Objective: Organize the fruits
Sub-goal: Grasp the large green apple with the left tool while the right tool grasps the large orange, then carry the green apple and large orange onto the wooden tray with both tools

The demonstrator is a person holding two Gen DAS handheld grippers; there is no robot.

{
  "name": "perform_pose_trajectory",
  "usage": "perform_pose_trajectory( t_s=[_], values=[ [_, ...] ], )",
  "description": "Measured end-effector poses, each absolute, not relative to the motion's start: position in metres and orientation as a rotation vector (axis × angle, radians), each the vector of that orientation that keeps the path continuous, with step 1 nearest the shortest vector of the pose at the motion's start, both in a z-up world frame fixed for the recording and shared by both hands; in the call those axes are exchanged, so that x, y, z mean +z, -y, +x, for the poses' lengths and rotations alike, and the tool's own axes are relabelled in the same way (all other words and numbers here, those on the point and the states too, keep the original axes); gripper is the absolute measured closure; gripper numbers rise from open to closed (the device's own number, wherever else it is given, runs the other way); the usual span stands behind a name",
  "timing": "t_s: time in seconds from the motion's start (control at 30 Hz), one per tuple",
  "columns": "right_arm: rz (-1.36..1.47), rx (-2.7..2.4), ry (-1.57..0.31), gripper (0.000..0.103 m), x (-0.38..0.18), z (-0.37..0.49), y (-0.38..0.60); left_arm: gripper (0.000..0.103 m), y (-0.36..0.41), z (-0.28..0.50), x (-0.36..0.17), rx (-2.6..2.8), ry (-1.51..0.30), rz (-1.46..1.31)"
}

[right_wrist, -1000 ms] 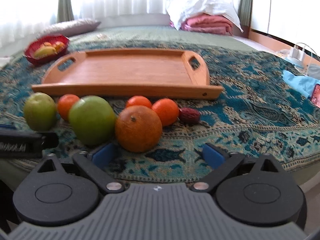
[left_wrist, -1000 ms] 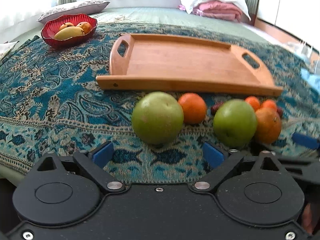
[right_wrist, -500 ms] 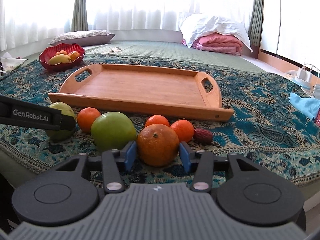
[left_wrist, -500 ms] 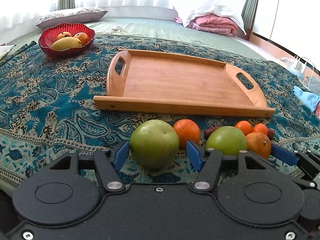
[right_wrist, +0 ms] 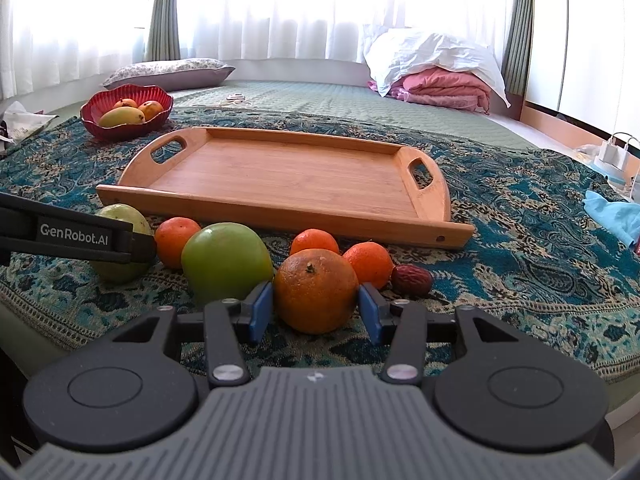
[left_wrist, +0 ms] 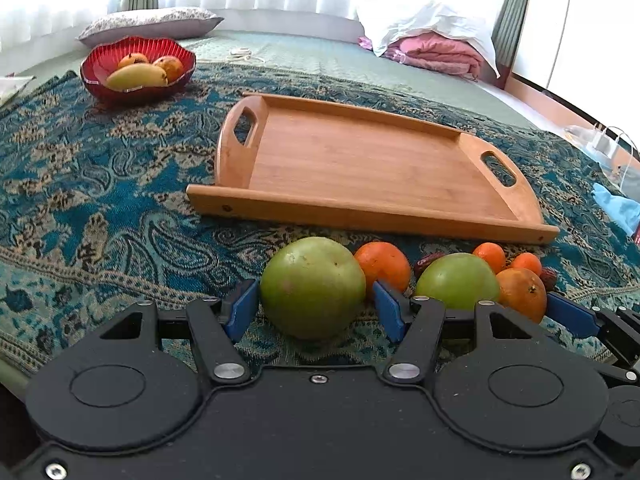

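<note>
- Green and round, the nearest apple (left_wrist: 312, 286) sits on the patterned bedspread (left_wrist: 100, 200), between the blue pads (left_wrist: 242, 310) of the left gripper (left_wrist: 314, 312); the pads hug both its flanks, so the gripper looks clamped on it
- Just behind that apple, touching or nearly so, lies a small orange (left_wrist: 384, 266)
- To the right a second green apple (right_wrist: 226, 262) rests beside the big orange (right_wrist: 316, 290), the two close enough to touch
- The right gripper (right_wrist: 316, 314) has its blue pads (right_wrist: 260, 312) pressed to either side of the big orange, stem up, and seems closed on it
- Behind the big orange are two little tangerines (right_wrist: 314, 242), and a wrinkled red date (right_wrist: 412, 280) lies just beside the right-hand one
- All this fruit forms a row on the bedspread along the near rim of the wooden tray (right_wrist: 280, 216), close to it but apart
- The tray holds nothing and has a cut-out handle at each end
- Well away at the far left stands a red bowl (right_wrist: 94, 120) with a mango (right_wrist: 122, 116) and other orange-yellow fruit in it
- Further back on the bed: a flowered pillow (right_wrist: 168, 72) at left, and a pink blanket (right_wrist: 444, 86) under white bedding at right
- A blue cloth (right_wrist: 612, 212) lies at the right edge of the bedspread
</note>
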State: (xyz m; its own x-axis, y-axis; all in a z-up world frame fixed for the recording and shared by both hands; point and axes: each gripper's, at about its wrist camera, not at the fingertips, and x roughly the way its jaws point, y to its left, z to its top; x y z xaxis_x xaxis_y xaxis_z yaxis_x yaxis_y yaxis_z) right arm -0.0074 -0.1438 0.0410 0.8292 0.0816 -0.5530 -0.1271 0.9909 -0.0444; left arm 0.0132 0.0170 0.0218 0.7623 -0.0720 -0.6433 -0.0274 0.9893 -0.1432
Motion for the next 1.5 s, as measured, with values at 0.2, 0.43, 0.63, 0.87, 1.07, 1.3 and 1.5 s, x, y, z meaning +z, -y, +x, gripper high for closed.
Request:
perform_pose_trajectory(
  t_s=[0.2,0.43,0.63,0.87,1.07,1.3,1.5],
  values=[
    [-0.08,0.117,-0.586,0.046,0.04,-0.003,0.143,0.044,-0.02,0.016,0.016,-0.027,-0.713,-0.181],
    [-0.073,0.118,-0.587,0.042,0.037,0.001,0.142,0.043,-0.022,0.017,0.014,-0.029,-0.705,-0.19],
    [-0.061,0.122,-0.606,0.042,0.032,0.006,0.143,0.046,-0.023,0.018,0.015,-0.035,-0.687,-0.195],
    [-0.064,0.116,-0.615,0.043,0.024,0.013,0.142,0.045,-0.023,0.016,0.012,-0.042,-0.676,-0.193],
    [-0.078,0.119,-0.58,0.043,0.02,0.008,0.14,0.042,-0.019,0.012,0.007,-0.044,-0.654,-0.168],
    [-0.077,0.083,-0.493,0.045,0.01,-0.001,0.137,0.047,-0.017,0.006,0.004,-0.053,-0.604,-0.144],
    [-0.092,0.067,-0.468,0.051,0.014,-0.009,0.133,0.047,-0.014,-0.001,0.008,-0.034,-0.584,-0.11]
  ],
)
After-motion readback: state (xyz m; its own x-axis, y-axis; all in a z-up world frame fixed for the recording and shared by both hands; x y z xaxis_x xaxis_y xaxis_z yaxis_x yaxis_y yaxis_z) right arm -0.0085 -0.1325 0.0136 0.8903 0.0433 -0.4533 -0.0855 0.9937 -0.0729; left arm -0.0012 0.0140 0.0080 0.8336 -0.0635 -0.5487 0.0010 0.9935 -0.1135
